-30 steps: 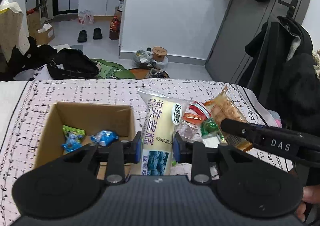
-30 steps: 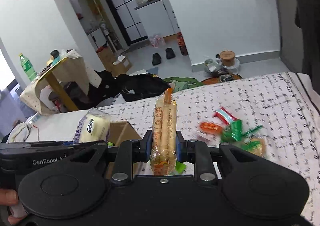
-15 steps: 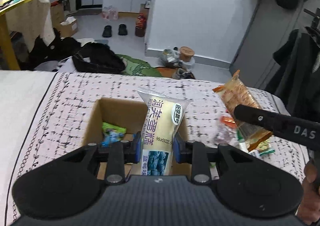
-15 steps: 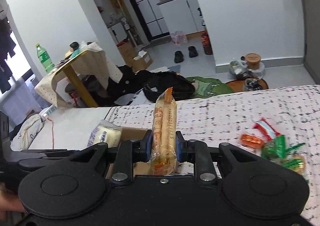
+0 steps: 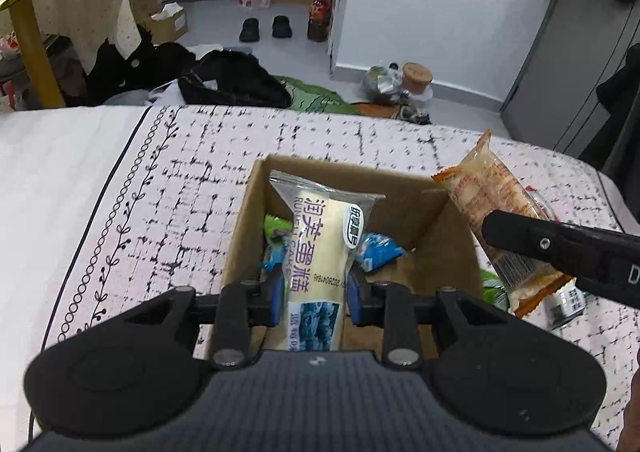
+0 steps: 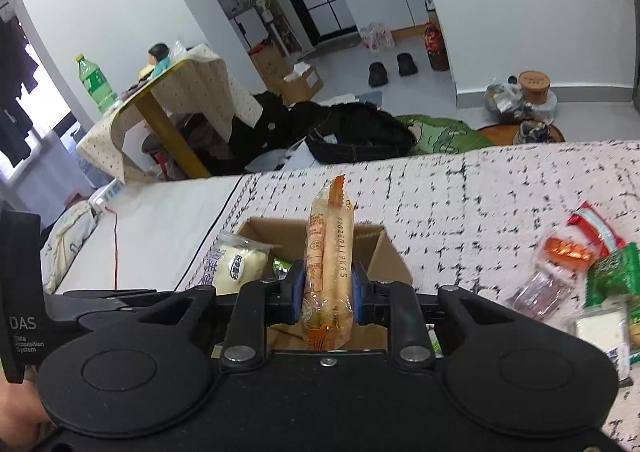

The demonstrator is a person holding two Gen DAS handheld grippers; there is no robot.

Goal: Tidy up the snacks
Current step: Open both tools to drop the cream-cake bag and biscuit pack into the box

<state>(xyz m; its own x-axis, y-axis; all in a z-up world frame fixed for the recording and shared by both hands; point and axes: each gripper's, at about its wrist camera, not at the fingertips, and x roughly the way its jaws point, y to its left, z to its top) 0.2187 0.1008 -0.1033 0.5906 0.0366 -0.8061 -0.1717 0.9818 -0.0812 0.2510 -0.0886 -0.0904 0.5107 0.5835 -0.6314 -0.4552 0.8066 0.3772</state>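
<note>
- The left gripper (image 5: 314, 292), jaws closed on the lower part of a cream-filled bread packet (image 5: 320, 252), holds it upright over the open cardboard box (image 5: 248, 219).
- The right gripper (image 6: 326, 292) clamps an orange-sealed biscuit packet (image 6: 328, 252) above the same box.
- 2 or more small sachets (image 5: 376, 248) lie inside; loose snacks (image 6: 576, 252) sit on the patterned cloth (image 5: 160, 187).
- Both packets look light, soft and crushable; a gentle mid-body hold seems safest.
</note>
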